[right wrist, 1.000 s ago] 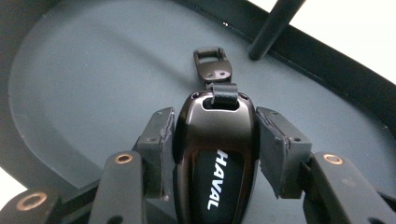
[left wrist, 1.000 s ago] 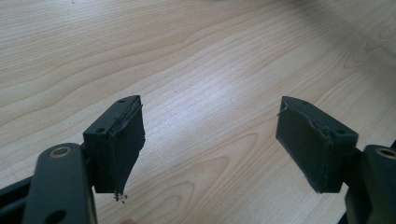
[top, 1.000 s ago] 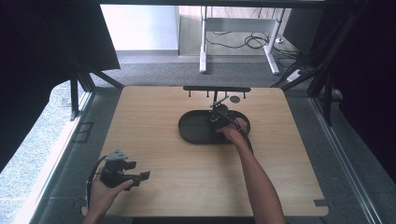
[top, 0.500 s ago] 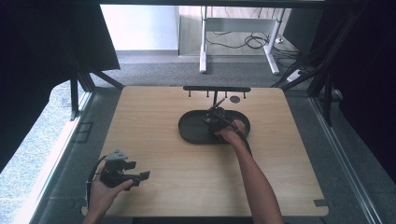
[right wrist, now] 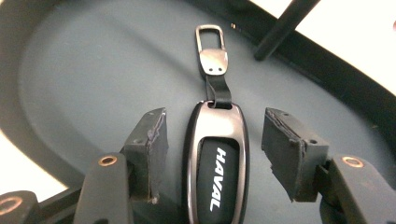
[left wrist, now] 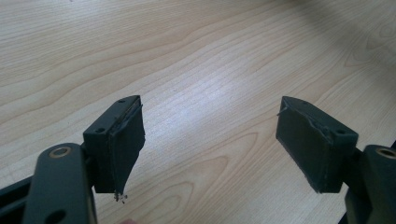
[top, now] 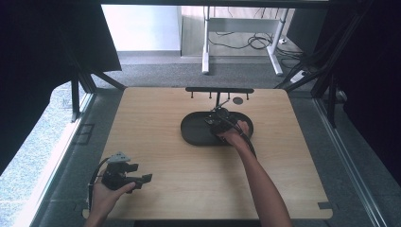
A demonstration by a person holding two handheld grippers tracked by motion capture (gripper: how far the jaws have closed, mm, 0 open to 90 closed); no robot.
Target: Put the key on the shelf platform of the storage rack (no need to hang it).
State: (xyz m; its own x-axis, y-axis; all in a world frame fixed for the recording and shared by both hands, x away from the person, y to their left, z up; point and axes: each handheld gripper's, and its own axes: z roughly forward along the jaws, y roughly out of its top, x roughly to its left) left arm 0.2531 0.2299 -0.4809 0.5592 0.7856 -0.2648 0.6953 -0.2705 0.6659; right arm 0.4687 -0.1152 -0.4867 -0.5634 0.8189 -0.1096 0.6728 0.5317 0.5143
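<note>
right gripper (right wrist: 212, 149), jaws just opened, straddles a silver-edged black key fob (right wrist: 217, 163) marked haval, untouched.

The right forearm (top: 257, 182) stretches toward twelve o'clock, its hand (top: 232, 137) carrying the right gripper (top: 218, 122) with jaws pointing ahead; they have just been opening and stand apart, gripping nothing. At seven o'clock, the left hand (top: 105, 197) holds the left gripper (top: 124, 175) low, pointing toward three o'clock, jaws spread wide and empty.
</note>
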